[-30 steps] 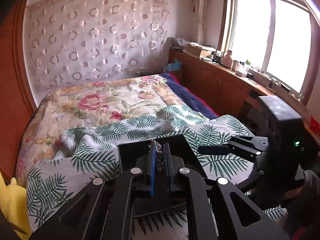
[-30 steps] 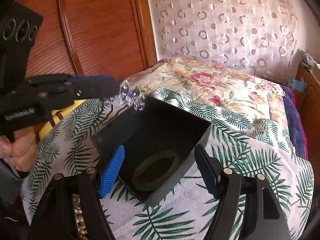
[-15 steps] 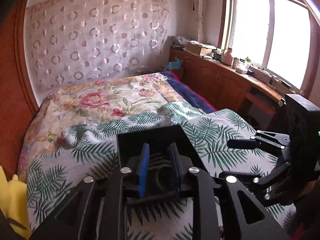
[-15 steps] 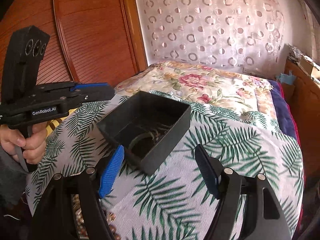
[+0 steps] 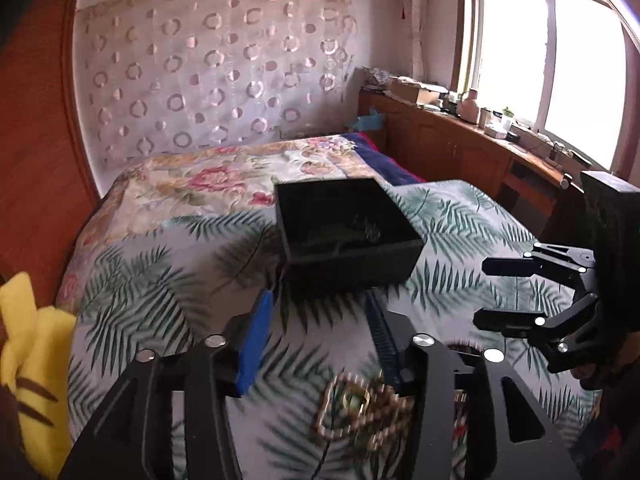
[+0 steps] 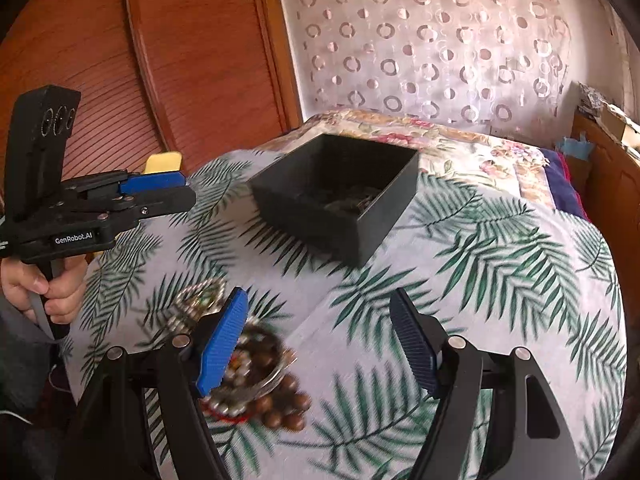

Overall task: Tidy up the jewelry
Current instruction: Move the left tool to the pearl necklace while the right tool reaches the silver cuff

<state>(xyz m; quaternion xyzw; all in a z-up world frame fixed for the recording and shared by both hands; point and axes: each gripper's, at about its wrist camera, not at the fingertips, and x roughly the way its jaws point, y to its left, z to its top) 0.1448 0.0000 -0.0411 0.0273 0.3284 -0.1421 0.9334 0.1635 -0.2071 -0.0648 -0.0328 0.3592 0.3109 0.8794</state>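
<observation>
Through my left wrist camera, my left gripper (image 5: 320, 332) stands wide open and holds nothing. A blurred gold chain tangle (image 5: 360, 408) lies on the palm-leaf print bedspread (image 5: 132, 288) low in the frame, just below and between my fingers. The open black rectangular box (image 5: 348, 232) sits at centre, well beyond the tips, with some pieces glinting inside. My right gripper (image 5: 508, 292) shows at the right edge.

Through my right wrist camera, my right gripper (image 6: 320, 340) is also wide open and empty. At lower left a heap of brown wooden beads and pale pearl strands (image 6: 256, 376) lies partly under my blue left finger pad (image 6: 224, 340). The black box is at upper centre, my left gripper (image 6: 160, 192) at the left edge, with the yellow plush toy (image 6: 162, 162) behind it.

The risks, as I judge them: closing on tangled strands could drag a whole clump along, and beads might snag or spill short of the box. The soft quilt may give under my tips, so a thin chain could slip free. Between heap and box the cloth lies open; the box wall is the only edge to clear.
</observation>
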